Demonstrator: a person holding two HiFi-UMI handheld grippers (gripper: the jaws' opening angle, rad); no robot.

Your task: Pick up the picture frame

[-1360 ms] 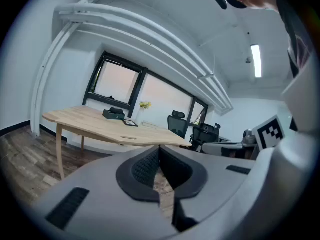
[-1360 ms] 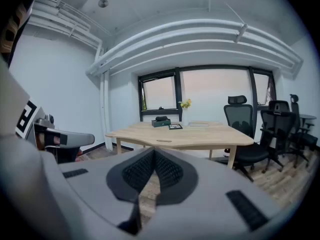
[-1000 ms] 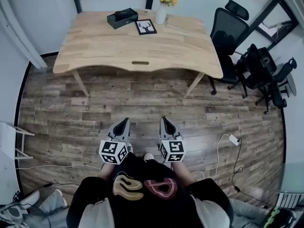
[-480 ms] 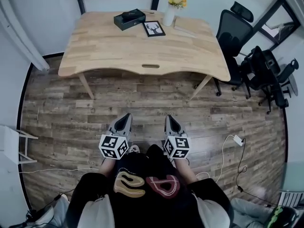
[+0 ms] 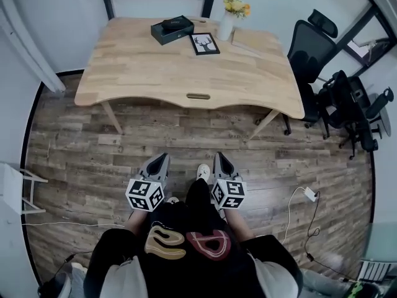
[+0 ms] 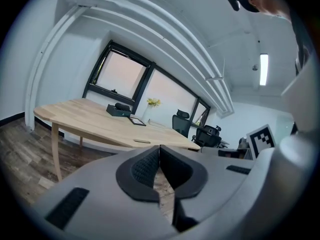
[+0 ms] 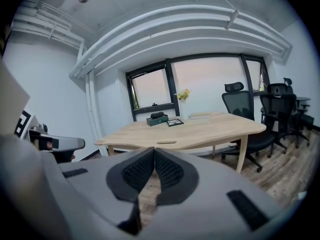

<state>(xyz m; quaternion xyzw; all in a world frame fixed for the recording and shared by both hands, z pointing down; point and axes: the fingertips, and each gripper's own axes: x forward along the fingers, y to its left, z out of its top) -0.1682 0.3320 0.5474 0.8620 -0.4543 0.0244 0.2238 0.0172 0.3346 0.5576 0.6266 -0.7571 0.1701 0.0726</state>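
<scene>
The picture frame [image 5: 205, 43], black with a deer print, lies flat at the far side of the wooden table [image 5: 155, 73]; it also shows small in the left gripper view as the frame [image 6: 137, 120] and in the right gripper view as the frame [image 7: 175, 122]. My left gripper [image 5: 160, 160] and right gripper [image 5: 219, 159] are held close to my body over the floor, well short of the table. Both are shut with nothing between the pads, as the left gripper [image 6: 159, 147] and right gripper [image 7: 154, 150] show in their own views.
A dark box [image 5: 172, 29] sits left of the frame, a white vase of yellow flowers [image 5: 228, 21] and a light book [image 5: 255, 40] to its right. Black office chairs [image 5: 313, 48] stand at the table's right. A white cable and charger [image 5: 307, 194] lie on the floor.
The table sits lower and nearer in the head view than a second ago; I have stepped towards it. Both grippers stay shut and side by side.
</scene>
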